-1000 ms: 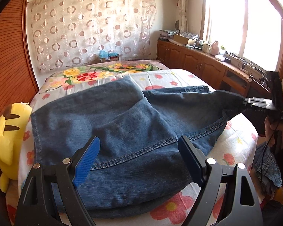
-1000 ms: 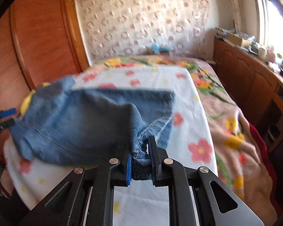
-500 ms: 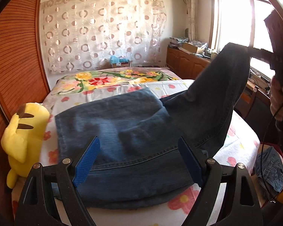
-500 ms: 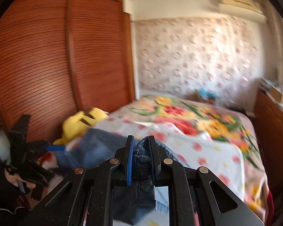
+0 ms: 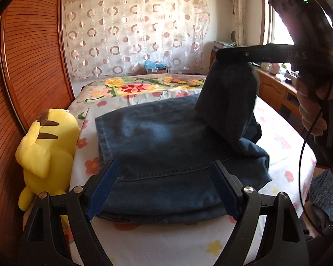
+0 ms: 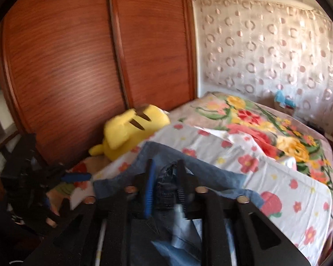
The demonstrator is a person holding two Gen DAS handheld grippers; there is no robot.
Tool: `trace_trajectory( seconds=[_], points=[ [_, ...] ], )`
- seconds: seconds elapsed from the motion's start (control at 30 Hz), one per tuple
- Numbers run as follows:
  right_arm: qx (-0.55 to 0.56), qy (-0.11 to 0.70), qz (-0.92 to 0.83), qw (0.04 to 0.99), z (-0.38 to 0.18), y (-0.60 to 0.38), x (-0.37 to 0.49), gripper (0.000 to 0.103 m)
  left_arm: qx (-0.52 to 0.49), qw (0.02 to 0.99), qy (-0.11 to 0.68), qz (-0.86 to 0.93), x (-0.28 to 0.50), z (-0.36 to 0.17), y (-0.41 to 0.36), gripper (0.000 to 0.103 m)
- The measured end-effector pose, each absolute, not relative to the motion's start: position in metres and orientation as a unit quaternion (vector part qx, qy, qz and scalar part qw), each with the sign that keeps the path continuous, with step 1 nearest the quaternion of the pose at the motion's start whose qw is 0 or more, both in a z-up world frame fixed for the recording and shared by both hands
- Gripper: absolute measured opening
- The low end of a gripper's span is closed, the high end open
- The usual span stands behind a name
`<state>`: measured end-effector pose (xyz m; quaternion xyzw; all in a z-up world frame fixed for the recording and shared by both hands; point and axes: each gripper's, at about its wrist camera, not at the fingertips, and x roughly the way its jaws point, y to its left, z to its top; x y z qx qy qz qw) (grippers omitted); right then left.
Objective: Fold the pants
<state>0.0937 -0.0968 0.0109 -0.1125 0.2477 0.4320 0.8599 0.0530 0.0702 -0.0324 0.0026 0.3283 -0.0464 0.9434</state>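
Observation:
Blue denim pants (image 5: 166, 146) lie on the floral bed sheet (image 5: 277, 128), partly folded. My left gripper (image 5: 164, 186) is open and empty, its blue-padded fingers low over the pants' near edge. My right gripper (image 6: 165, 184) is shut on the pants' leg end (image 6: 166, 188). In the left wrist view it (image 5: 219, 54) holds that leg (image 5: 228, 102) lifted above the pants' right side, over the folded part. The pants also show in the right wrist view (image 6: 188, 170).
A yellow plush toy (image 5: 44, 148) lies at the bed's left edge against the wooden wardrobe (image 5: 22, 88). A wooden cabinet (image 5: 277, 93) runs along the right under the window. More denim (image 5: 324, 195) lies on the floor at right. A patterned curtain (image 5: 135, 33) hangs behind the bed.
My right gripper has lifted the leg end off the bed's right side and carried it up and leftward over the pants. My left gripper has drawn back slightly, staying open.

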Motion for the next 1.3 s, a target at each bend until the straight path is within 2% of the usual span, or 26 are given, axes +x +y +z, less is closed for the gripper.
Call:
trace_trajectory(
  seconds=[0.03, 0.13, 0.3, 0.5, 0.63, 0.8, 0.87, 1.0, 1.07, 1.13, 1.17, 1.3],
  points=[
    [-0.113, 0.25, 0.425, 0.863, 0.015, -0.096, 0.103, 0.044, 0.005, 0.943, 0.33, -0.046, 0.054, -0.034, 0.071, 0.085],
    [-0.107, 0.252, 0.423, 0.864, 0.024, -0.091, 0.108, 0.051, 0.008, 0.941, 0.334, -0.047, 0.059, -0.037, 0.071, 0.085],
    [-0.108, 0.253, 0.4, 0.874, 0.02, -0.107, 0.104, 0.051, 0.007, 0.941, 0.334, -0.052, 0.064, -0.041, 0.068, 0.085],
    [-0.104, 0.291, 0.361, 0.88, -0.018, -0.128, 0.104, 0.051, 0.006, 0.939, 0.339, -0.054, 0.073, -0.051, 0.07, 0.085],
    [-0.083, 0.309, 0.354, 0.879, -0.028, -0.14, 0.092, 0.054, 0.008, 0.938, 0.343, -0.048, 0.083, -0.052, 0.076, 0.077],
    [-0.073, 0.327, 0.362, 0.87, -0.036, -0.137, 0.079, 0.058, -0.005, 0.933, 0.355, -0.066, 0.102, -0.056, 0.081, 0.076],
    [-0.073, 0.337, 0.365, 0.865, -0.039, -0.134, 0.081, 0.058, -0.013, 0.928, 0.364, -0.074, 0.109, -0.061, 0.083, 0.066],
    [-0.061, 0.354, 0.373, 0.855, -0.044, -0.125, 0.087, 0.058, -0.031, 0.921, 0.376, -0.094, 0.117, -0.07, 0.083, 0.056],
    [-0.053, 0.36, 0.374, 0.853, -0.047, -0.123, 0.094, 0.051, -0.042, 0.919, 0.379, -0.104, 0.119, -0.073, 0.084, 0.044],
    [-0.053, 0.361, 0.372, 0.854, -0.045, -0.123, 0.098, 0.013, -0.048, 0.917, 0.379, -0.11, 0.119, -0.074, 0.083, 0.034],
    [-0.054, 0.355, 0.368, 0.858, -0.042, -0.123, 0.1, 0.009, -0.048, 0.918, 0.376, -0.113, 0.117, -0.073, 0.083, 0.022],
    [-0.051, 0.314, 0.369, 0.873, -0.011, -0.126, 0.098, 0.006, -0.04, 0.926, 0.359, -0.112, 0.103, -0.062, 0.077, 0.02]
  ],
)
